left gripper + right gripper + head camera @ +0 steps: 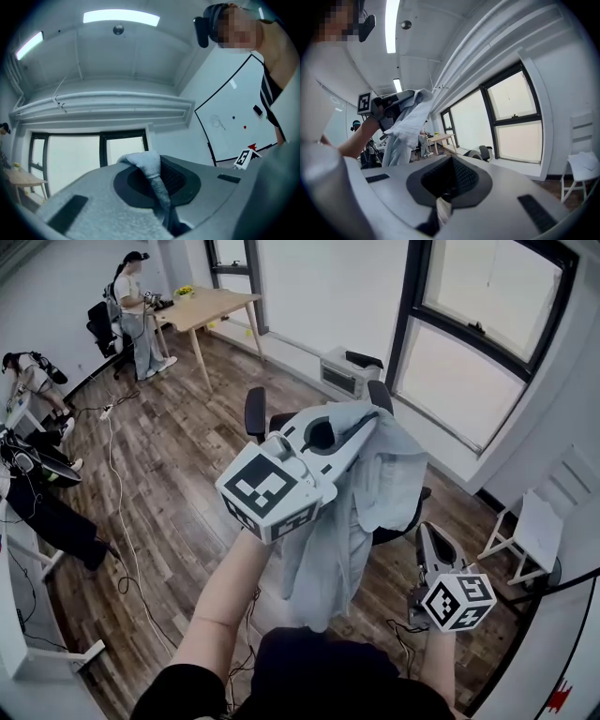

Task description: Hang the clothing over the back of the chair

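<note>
Jaws of the left tool [361,430] are pressed together on a fold of the clothing [367,507], a pale blue shirt; a bunched tuft of it pokes out above the pads in the left gripper view; the rest hangs from that pinch with its long axis straight down, in the air, touching nothing that I can see. The right tool [426,534] sits lower and to the right, apart from the cloth; its jaws look closed, with a pale sliver low between them that I cannot identify, perhaps only light. The chair [255,414], a black office chair, stands on the wooden floor just beyond and below the shirt, which covers most of it from the head view; its back seems to be the dark edge above the cloth, though that is hard to tell. The left hand is the nearer one, so the coming move is probably forward and down over that back.
</note>
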A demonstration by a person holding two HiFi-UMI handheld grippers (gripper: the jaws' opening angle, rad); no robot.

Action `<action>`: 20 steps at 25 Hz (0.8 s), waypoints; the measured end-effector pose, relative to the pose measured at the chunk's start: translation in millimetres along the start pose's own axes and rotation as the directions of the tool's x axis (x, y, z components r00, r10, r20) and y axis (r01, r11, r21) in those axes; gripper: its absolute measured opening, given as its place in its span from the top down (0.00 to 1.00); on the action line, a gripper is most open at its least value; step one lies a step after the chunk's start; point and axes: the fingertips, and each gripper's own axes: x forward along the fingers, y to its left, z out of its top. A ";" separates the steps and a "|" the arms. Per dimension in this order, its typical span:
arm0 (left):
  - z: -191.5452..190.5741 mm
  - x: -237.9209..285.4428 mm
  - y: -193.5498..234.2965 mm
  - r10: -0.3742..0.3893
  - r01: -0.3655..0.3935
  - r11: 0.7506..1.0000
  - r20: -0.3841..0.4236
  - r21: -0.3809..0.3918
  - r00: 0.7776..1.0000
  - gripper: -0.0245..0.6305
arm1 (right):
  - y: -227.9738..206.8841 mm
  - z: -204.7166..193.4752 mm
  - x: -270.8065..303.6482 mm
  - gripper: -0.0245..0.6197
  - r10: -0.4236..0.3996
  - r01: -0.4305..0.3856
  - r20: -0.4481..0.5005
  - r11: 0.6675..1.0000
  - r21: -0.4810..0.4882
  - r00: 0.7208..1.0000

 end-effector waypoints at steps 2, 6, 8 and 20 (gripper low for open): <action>-4.2 11.6 14.5 0.004 -0.004 1.000 -0.020 0.018 1.000 0.95 | -2.7 3.5 3.0 0.96 -0.004 0.004 0.002 1.000 -0.003 1.000; -19.2 38.2 41.5 -0.005 0.007 0.999 -0.058 0.038 0.998 0.95 | -10.1 8.4 8.9 0.96 -0.022 0.022 0.001 1.000 -0.007 1.000; -24.2 53.6 51.1 -0.019 0.022 0.999 -0.069 0.044 0.997 0.95 | -15.8 11.9 10.2 0.96 -0.037 0.037 0.000 0.999 -0.006 0.999; -18.9 139.9 140.5 0.075 -0.054 0.980 -0.106 0.189 0.991 0.95 | -53.7 30.9 27.6 0.96 -0.122 0.122 0.006 0.993 -0.003 0.993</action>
